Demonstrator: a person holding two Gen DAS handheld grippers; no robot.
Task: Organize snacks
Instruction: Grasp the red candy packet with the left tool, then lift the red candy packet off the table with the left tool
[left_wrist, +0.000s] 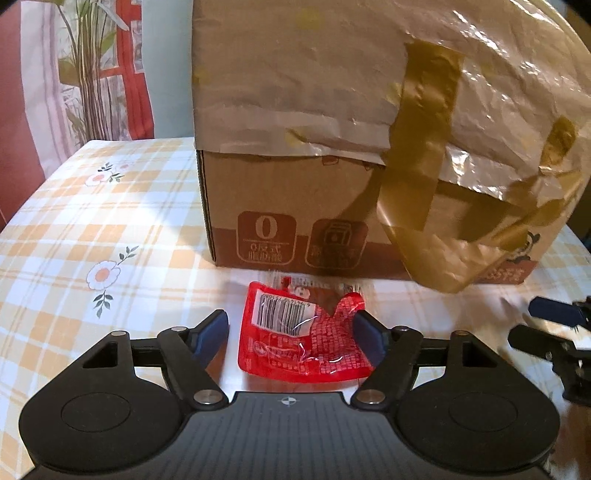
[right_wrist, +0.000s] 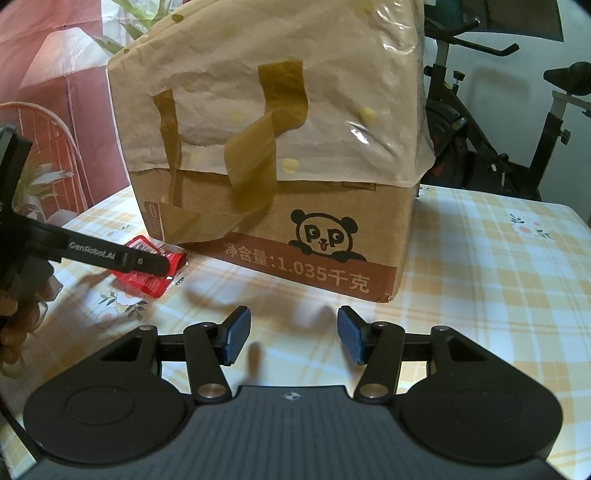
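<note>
A red snack packet (left_wrist: 303, 332) with a white barcode label lies on the checked tablecloth in front of a tall cardboard box (left_wrist: 295, 206). My left gripper (left_wrist: 291, 332) is open, its blue pads on either side of the packet; the right pad touches the packet's edge. In the right wrist view the packet (right_wrist: 151, 273) lies at the box's left corner under the left gripper's black finger (right_wrist: 110, 254). My right gripper (right_wrist: 291, 332) is open and empty above bare tablecloth in front of the box (right_wrist: 314, 229), which bears a panda logo.
The box is lined with a crinkled plastic bag with olive handles (right_wrist: 255, 166) hanging over its side. The checked tablecloth (left_wrist: 92, 229) spreads to the left. An exercise bike (right_wrist: 491, 122) stands behind the table on the right. The right gripper's fingers (left_wrist: 550, 325) show at the left view's right edge.
</note>
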